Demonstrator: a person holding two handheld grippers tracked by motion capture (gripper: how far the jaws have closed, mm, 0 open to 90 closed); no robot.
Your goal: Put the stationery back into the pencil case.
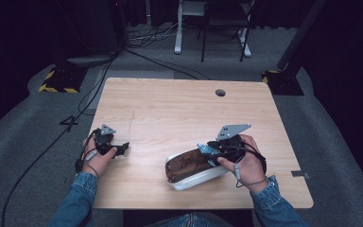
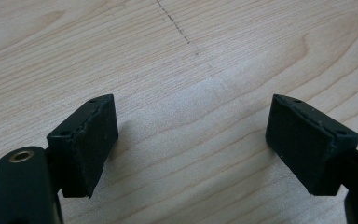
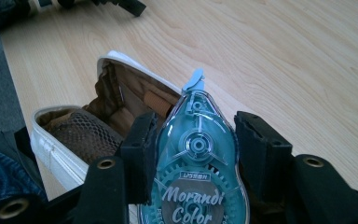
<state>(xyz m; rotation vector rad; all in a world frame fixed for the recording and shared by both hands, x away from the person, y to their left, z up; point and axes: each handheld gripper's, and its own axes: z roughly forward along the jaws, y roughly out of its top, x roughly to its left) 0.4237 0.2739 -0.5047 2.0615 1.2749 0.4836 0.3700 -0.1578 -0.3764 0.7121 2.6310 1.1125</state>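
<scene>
A white pencil case (image 1: 191, 176) with a brown lining lies unzipped near the table's front edge, its mouth gaping toward the left. My right gripper (image 1: 207, 149) hovers over the case's right end, shut on a teal see-through correction tape dispenser (image 1: 203, 148). In the right gripper view the dispenser (image 3: 196, 163), labelled "Morandi Color", sits between the jaws with its blue tip pointing at the case's open mouth (image 3: 81, 133). My left gripper (image 1: 122, 147) rests low at the table's left, open, and in its own view the left gripper (image 2: 191, 140) has bare wood between the jaws.
The light wooden table (image 1: 170, 113) has a cable hole (image 1: 220, 92) at the back right. Cables (image 1: 90, 90) run across the grey floor to the left. A white-legged desk and a chair (image 1: 217, 28) stand beyond the table.
</scene>
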